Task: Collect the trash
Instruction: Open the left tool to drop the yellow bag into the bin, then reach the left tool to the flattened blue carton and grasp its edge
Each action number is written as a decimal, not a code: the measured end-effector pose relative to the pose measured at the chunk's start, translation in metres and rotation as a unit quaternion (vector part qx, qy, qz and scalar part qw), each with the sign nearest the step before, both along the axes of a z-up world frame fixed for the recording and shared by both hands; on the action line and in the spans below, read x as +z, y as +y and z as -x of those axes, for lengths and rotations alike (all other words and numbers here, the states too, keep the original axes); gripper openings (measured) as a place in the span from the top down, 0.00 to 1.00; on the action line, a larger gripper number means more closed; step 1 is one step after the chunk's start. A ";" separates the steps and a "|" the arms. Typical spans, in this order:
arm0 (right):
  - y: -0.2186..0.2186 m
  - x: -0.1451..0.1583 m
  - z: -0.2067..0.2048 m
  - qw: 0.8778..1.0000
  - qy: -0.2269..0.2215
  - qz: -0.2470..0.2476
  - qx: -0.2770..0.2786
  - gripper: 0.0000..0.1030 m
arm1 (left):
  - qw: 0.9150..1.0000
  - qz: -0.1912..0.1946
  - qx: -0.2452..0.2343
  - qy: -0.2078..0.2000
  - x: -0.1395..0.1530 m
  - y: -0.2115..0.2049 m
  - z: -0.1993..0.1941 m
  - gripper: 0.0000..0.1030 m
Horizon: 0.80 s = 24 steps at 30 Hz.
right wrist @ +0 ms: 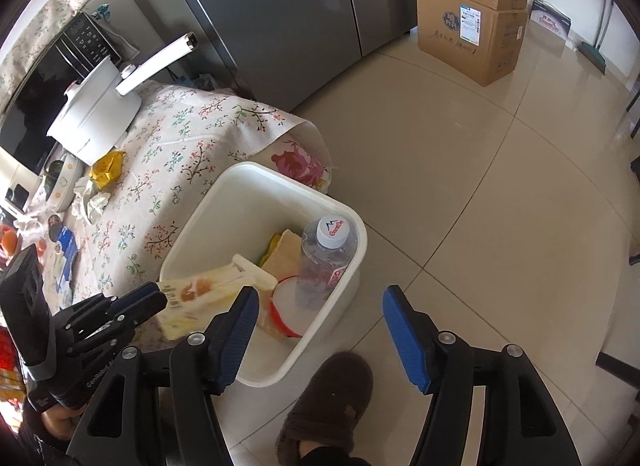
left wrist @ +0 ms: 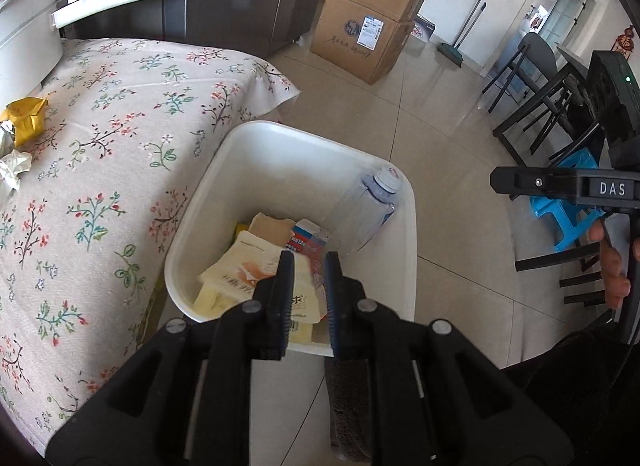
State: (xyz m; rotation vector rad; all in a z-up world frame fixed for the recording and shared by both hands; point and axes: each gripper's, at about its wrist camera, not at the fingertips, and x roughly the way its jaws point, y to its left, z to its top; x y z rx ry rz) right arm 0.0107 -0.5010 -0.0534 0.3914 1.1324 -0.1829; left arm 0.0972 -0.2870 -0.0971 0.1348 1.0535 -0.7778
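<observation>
1. Your left gripper hangs just above the near rim of the white bin, fingers a narrow gap apart; whether they pinch the cream snack pouch below I cannot tell. In the right wrist view that gripper's tip looks to touch the pouch's edge.
2. Far left of that gripper, on the floral bench, the remaining trash lies: a yellow wrapper and crumpled foil. Both look light, soft and crushable; pinch a raised fold, not the flat cloth.
3. Below the gripper, the bin holds the pouch, flat cardboard pieces, a red-printed packet and a clear plastic bottle leaning in the right corner.
4. Your right gripper is spread wide and holds nothing, just right of the bin.
</observation>
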 end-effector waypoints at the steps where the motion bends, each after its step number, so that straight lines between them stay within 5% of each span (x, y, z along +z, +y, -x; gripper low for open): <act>1: -0.001 0.000 0.000 1.000 0.000 0.000 -0.002 0.35 | 1.000 -0.004 0.002 0.001 -0.001 0.000 0.000 0.72; 4: -0.004 0.000 0.002 1.000 0.000 0.003 -0.004 0.34 | 1.000 -0.012 0.015 -0.009 0.002 0.003 -0.001 0.47; 10: -0.001 0.001 0.000 1.000 0.002 0.008 -0.001 0.32 | 0.999 -0.020 0.040 -0.010 0.005 0.017 -0.005 0.28; 24: 0.031 0.015 -0.017 0.999 -0.009 0.026 0.026 0.30 | 0.994 -0.055 0.089 -0.025 0.019 0.066 -0.009 0.20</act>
